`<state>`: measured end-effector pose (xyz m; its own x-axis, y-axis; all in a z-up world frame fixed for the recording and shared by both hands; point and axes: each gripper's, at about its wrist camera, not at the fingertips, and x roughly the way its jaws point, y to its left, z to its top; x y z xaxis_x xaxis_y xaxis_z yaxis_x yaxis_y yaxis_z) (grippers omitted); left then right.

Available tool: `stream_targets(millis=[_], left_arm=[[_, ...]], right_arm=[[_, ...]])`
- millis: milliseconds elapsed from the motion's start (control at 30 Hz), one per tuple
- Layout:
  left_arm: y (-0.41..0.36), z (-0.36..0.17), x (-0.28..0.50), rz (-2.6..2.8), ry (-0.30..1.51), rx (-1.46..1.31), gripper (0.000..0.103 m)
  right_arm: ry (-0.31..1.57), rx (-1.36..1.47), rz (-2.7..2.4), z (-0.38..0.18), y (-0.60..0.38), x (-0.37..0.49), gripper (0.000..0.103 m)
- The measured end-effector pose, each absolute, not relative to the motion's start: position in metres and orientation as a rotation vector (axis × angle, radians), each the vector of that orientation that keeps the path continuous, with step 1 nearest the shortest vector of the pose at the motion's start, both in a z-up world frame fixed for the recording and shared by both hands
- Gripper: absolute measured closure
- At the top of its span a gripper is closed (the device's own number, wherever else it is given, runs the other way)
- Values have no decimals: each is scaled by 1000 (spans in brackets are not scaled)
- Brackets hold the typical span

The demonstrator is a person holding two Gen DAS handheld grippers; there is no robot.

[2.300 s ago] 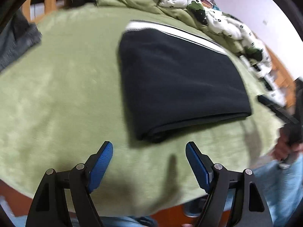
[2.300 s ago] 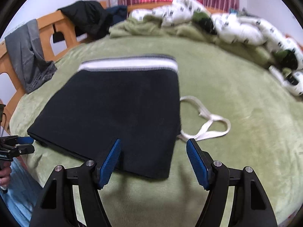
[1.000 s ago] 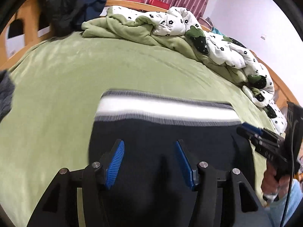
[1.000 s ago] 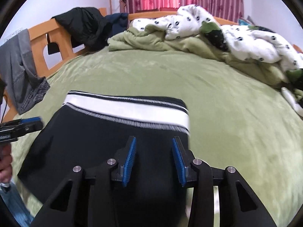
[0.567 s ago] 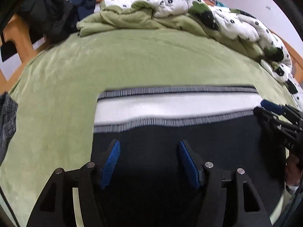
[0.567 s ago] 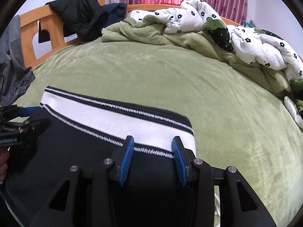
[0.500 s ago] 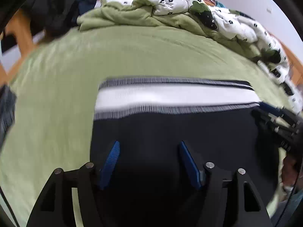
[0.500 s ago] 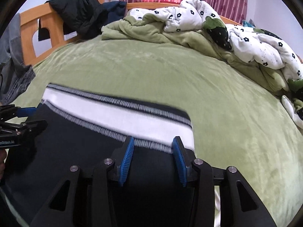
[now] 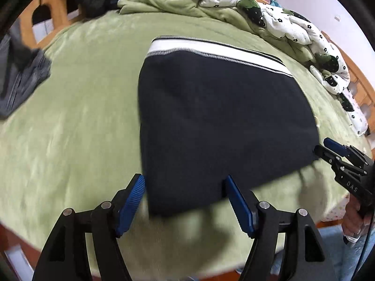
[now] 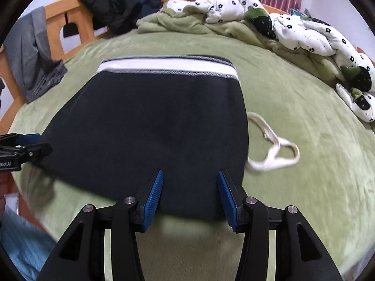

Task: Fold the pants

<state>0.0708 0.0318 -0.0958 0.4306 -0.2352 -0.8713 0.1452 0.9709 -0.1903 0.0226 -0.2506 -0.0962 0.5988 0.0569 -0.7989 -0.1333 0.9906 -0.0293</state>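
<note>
The black pants (image 9: 222,117) lie folded flat on the green bed blanket (image 9: 77,117), white striped waistband (image 9: 211,49) at the far end. They also show in the right wrist view (image 10: 152,126). My left gripper (image 9: 185,201) is open and empty, just above the near left corner of the pants. My right gripper (image 10: 189,194) is open and empty, over the near right edge of the pants. The right gripper also shows at the right of the left wrist view (image 9: 337,154). The left gripper shows at the left of the right wrist view (image 10: 23,149).
A white drawstring (image 10: 271,145) lies on the blanket right of the pants. A crumpled green and white flowered duvet (image 10: 281,23) lies at the back. Dark clothes (image 10: 110,4) and grey jeans (image 10: 30,61) hang on the wooden bed frame (image 10: 77,21) at left.
Both grippers have pulled back from over the waistband end toward the near edge of the pants. Their jaws have opened a little wider. The pants stay flat.
</note>
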Motion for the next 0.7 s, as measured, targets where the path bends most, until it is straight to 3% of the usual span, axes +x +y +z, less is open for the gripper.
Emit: stream_targets(millis=[67,133,233,300,367,700], left_arm=[[39,-84,53,-227,1096,-138,34],[43,-67,37,-215,1053,-151,34],[40,-35,14,-208,962,-148,30],[34,-15,0,-201,897,-140,14],[23,4,-11,-168,823,-94,9],[-5,52,-36,-177,724,-35,8]], right_arm=[[872,-47,79,-78,-256,0,53],[809,-10,39,-57,-264,-23,34],[727,17,-7,-24,-275,-57,22],[694,15,-37,-6,-281,-69,15],[689,13,-45,12,-286,-80,14],[694,46,-108,23,-295,-104,6]])
